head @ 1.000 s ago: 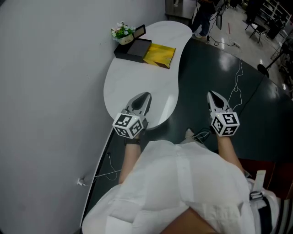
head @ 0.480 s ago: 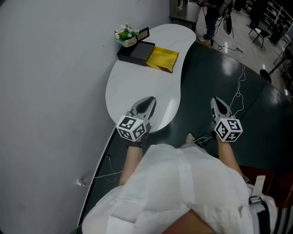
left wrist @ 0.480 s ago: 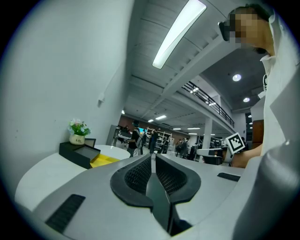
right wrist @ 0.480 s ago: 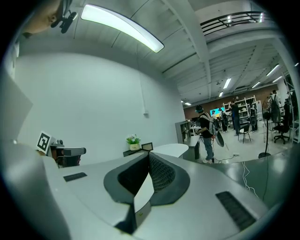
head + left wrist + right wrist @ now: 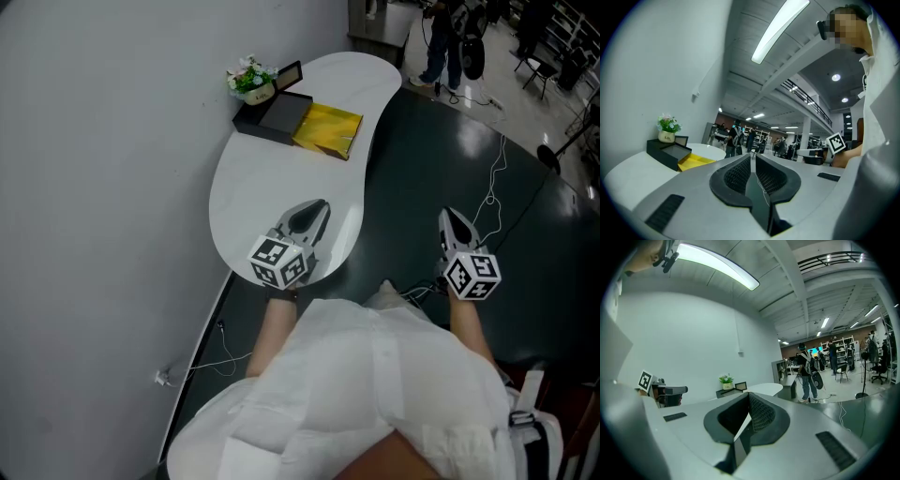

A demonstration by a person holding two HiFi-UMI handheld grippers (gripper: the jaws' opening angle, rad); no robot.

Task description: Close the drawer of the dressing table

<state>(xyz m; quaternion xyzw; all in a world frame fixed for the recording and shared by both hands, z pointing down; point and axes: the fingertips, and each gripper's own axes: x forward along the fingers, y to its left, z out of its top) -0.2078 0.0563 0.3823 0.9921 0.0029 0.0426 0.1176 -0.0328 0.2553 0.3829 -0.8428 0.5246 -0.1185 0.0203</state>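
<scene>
The white, curved dressing table [image 5: 272,178] stands against the grey wall. No drawer shows in any view. My left gripper [image 5: 317,211] hovers over the near end of the tabletop, shut with nothing between its jaws. My right gripper [image 5: 452,218] hangs over the dark floor to the right of the table, also shut and empty. In the left gripper view the left gripper [image 5: 753,157] points along the table [image 5: 633,171] toward the hall. The right gripper [image 5: 749,395] in its own view faces the table's far end [image 5: 761,388].
At the far end of the tabletop sit a black box [image 5: 272,114], a yellow tray [image 5: 328,129], a small flower pot [image 5: 249,80] and a picture frame [image 5: 286,72]. Cables [image 5: 492,187] trail over the floor. People [image 5: 450,47] stand further back.
Both grippers have drifted a little to the right and lower in the head view, still shut. The table's near end now lies under the left gripper's jaws.
</scene>
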